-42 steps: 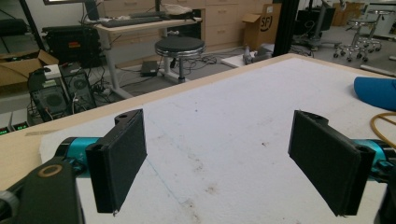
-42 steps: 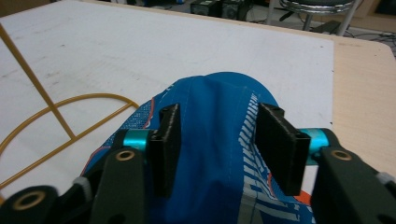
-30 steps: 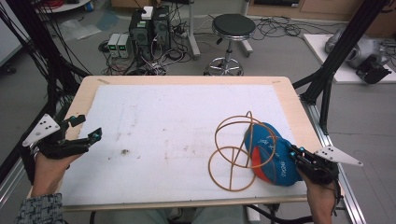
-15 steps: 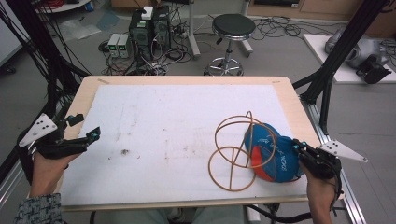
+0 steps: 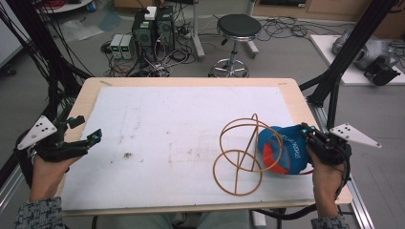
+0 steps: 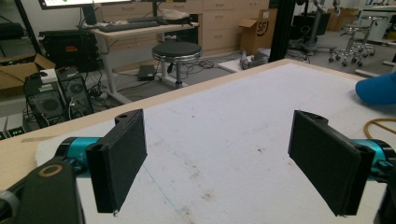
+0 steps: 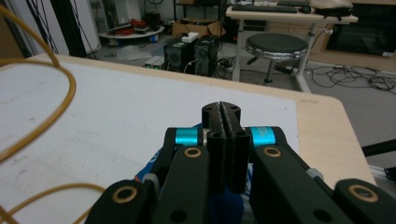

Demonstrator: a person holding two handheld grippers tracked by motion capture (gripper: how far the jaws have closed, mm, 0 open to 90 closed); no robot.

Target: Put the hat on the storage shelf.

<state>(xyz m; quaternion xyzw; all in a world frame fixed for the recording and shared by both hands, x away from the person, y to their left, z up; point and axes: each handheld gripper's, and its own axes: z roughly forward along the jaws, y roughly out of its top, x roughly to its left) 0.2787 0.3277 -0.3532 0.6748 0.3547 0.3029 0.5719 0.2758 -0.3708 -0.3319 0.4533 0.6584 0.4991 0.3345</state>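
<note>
At the left edge of the bench (image 5: pixel 191 82), the left tool (image 5: pixel 85 138) hovers just above the white mat (image 5: pixel 181 124) with its jaws spread wide and nothing between them; the left gripper view confirms the broad gap, bare mat showing through it. It has no part in the work as yet.

Toward the right, a wire frame (image 5: pixel 241 155) of tan hoops stands on the mat, two rings crossed upright over a flat ring, near the bench's front edge. Touching its right side lies the blue cap (image 5: pixel 282 150), with orange panels and white lettering, close to the right edge.

At the far right, the right tool (image 5: pixel 305 131) sits at the cap's outer side. In the right gripper view its jaws are pressed together, with blue fabric showing beneath them, so it looks clamped on the cap's cloth, though the pinch itself is hidden.

As a judgement, the work is at an early stage: the cap appears gripped but still rests on the mat beside the frame. Lifting it and setting it on or against the hoops is all left to do.
</note>
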